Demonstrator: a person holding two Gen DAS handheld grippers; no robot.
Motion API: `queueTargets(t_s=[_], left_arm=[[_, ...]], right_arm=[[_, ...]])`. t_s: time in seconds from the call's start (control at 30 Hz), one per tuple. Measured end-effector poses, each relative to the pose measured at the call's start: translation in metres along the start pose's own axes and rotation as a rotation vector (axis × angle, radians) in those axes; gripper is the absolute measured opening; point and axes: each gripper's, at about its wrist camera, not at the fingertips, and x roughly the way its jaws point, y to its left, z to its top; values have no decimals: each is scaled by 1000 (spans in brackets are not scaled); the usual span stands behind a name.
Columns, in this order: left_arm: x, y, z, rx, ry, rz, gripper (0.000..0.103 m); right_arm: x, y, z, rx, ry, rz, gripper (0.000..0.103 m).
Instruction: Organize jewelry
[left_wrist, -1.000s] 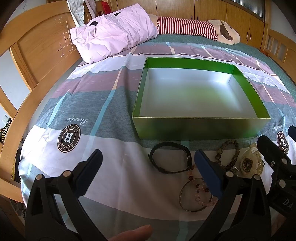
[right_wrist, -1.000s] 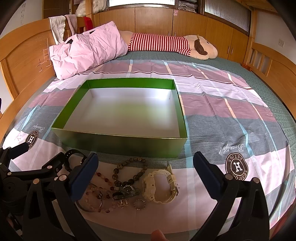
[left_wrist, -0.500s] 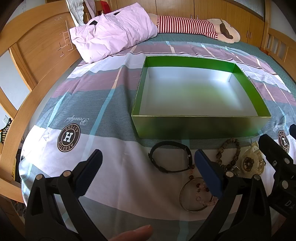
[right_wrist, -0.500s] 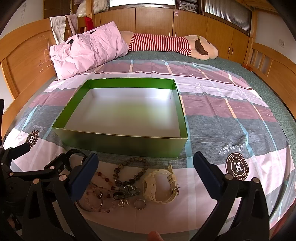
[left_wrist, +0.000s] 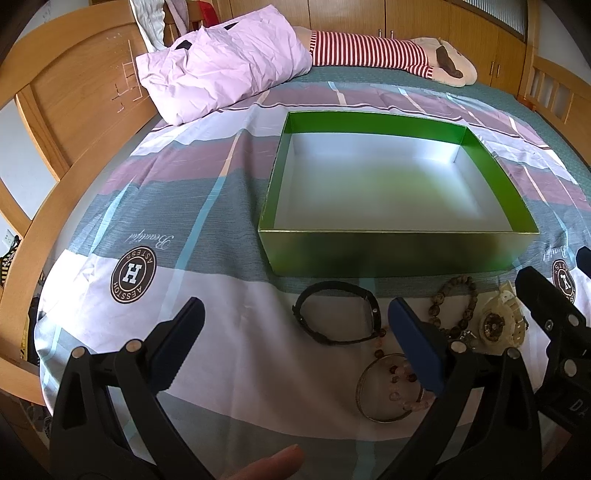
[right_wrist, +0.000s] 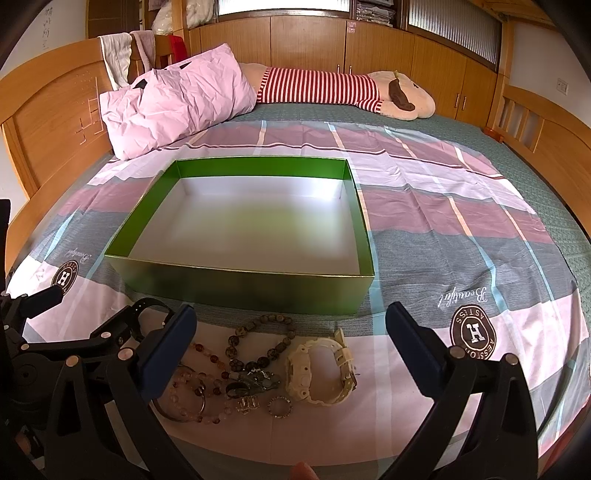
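One bedsheet (right_wrist: 461, 229) carries one empty green box (right_wrist: 236, 284) mid-bed. Near its front edge lie one cream watch (right_wrist: 321, 373), one black strap watch (left_wrist: 338, 317), three bead bracelets (right_wrist: 258, 343) and one ring (right_wrist: 279, 406). Left gripper (left_wrist: 295, 347) and right gripper (right_wrist: 291, 347) both gape, holding nothing.

Both views are taken from low over the near edge of the bed (left_wrist: 110, 206), facing toward the headboard side and the wardrobe (right_wrist: 306, 48). The left wrist view is set nearer the left corner, so the green box (left_wrist: 391, 254) is seen to its right. The right wrist view is set further right, with the box (right_wrist: 240, 286) left of centre. Box, jewelry pile (right_wrist: 258, 365), pillow (right_wrist: 177, 103) and plush toy (right_wrist: 332, 88) are shared by both.
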Motion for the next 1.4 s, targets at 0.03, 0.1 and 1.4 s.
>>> queueTargets(t_s=[0.03,0.1,1.4], left_arm=[[0,0,0,1,0,1,101],[0,-1,-1,2,1,2,101],[19,-1,-5,63,114,-67,80]], right_arm=[[0,-1,0,1,0,0,102],[0,0,0,1,1,0,102],[7,-43,11,39,35,-52,97]])
